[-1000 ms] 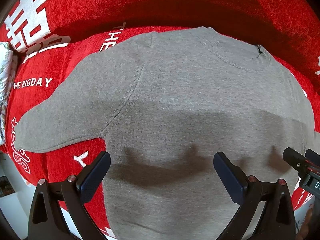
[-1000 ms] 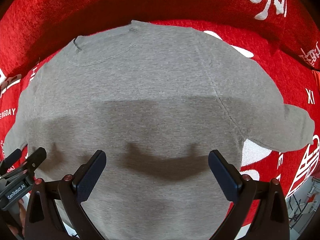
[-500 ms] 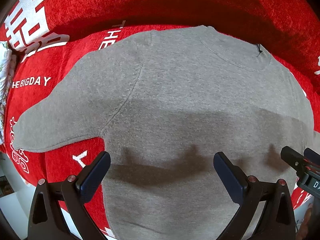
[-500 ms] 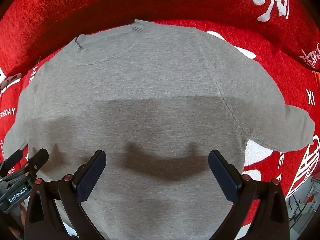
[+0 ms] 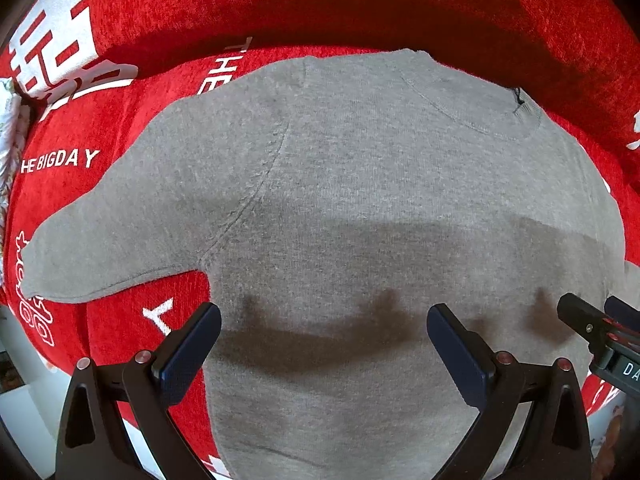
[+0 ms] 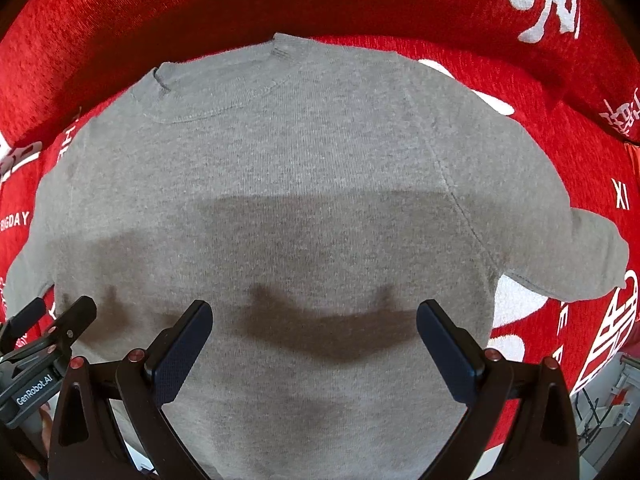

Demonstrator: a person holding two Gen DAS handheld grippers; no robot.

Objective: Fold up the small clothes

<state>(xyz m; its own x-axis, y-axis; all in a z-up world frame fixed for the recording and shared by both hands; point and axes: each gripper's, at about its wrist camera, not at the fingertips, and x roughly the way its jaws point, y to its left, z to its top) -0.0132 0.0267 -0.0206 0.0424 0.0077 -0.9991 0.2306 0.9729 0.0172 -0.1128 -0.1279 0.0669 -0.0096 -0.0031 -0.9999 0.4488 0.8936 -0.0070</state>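
We see a grey knit short-sleeved sweater (image 5: 360, 200) spread flat mid-frame on red white-lettered chenille cloth (image 5: 360, 4). Left gripper (image 5: 323, 344) and right gripper (image 6: 314, 344) both gape wide, empty, above its lower half.

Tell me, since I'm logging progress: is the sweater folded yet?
Spread flat. The sweater lies open on the red cover, both sleeves out sideways.

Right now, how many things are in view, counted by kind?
Grey sweater: 1
Red cloth cover with white print: 1
Claws, left claw and right claw, both open: 2
Total: 4
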